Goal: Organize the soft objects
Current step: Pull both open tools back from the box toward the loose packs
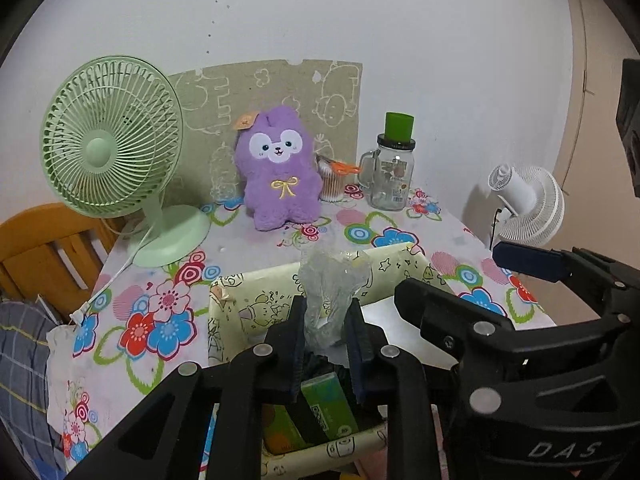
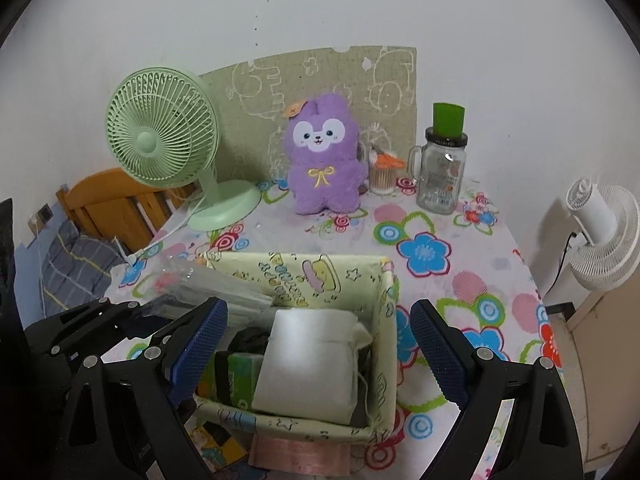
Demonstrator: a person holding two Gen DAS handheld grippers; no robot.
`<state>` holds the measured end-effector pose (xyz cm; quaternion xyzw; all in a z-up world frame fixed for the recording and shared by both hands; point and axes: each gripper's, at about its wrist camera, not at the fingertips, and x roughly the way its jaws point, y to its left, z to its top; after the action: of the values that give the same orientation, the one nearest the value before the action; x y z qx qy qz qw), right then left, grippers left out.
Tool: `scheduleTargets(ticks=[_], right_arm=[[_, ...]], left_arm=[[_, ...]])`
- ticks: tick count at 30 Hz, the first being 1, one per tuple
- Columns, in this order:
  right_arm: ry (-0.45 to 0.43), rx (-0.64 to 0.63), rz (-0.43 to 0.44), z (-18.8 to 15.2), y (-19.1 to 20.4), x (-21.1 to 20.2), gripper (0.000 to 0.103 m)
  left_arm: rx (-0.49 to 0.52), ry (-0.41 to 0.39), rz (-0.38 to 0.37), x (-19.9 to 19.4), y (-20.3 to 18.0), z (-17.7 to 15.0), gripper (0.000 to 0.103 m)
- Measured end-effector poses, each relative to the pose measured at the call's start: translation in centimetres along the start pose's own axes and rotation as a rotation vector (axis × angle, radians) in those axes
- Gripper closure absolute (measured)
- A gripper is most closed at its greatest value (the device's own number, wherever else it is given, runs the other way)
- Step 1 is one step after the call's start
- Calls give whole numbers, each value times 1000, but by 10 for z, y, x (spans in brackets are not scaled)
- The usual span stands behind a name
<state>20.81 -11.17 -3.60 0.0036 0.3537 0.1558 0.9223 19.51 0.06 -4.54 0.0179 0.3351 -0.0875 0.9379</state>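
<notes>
Left to right: green fan [image 1: 110,148] stands at the far left of the counter [image 2: 472,288], purple plush [image 1: 280,168] sits upright against the back board, a glass jar [image 1: 390,176] with a green top is beside it, and a white fan [image 2: 604,236] stands off the right edge.

Front centre is the fabric storage box [image 2: 384,320], already holding a white folded pad [image 2: 312,360] and a green packet [image 1: 328,404] (plus something dark, too hidden to name).

Left gripper [image 1: 326,354] is pinched nearly shut on a crumpled clear plastic bag [image 1: 332,284], which sticks up from the jaws above the box's left half. In the right wrist view the bag shows as a clear wrinkled sheet at the box's left rim.

Right gripper [image 2: 320,348] stands wide apart with nothing between its pads, hovering over the box, straddling the white pad but not touching it.

Step in hand, as I read it: handling the bag at the box, either putting it in or taking it out; cannot tell which.

Next move likely needs a clear target for the bag and care that the light plastic doesn't snag on the rim. The plush is still outside the box, probably pending.
</notes>
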Motion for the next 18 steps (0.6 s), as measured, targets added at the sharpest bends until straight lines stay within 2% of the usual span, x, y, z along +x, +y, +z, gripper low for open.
scheduleTargets(ticks=[4,6,8,9,10,11,18], right_arm=[[1,-24,-13,2,1,5,8],[10,-23,-12,2,1,11,8],[24,-19,-8,1,1,15,8],[30,-17,-7,0,0,16,8],[35,-14,-6,-1,-1,17,8],[40,-10,-4,-2,-2,18,8],[50,10,1,-11,-4,12,8]], left_arm=[[-17,23,13,11,4,0,84],[-34,41,36,17,8,-1,68],[-42,51,44,20,11,-2,42],[-45,53,46,20,11,-3,36],[-46,54,49,19,12,-4,23],[-44,55,64,17,11,-5,19],[-43,63,68,4,8,-15,8]])
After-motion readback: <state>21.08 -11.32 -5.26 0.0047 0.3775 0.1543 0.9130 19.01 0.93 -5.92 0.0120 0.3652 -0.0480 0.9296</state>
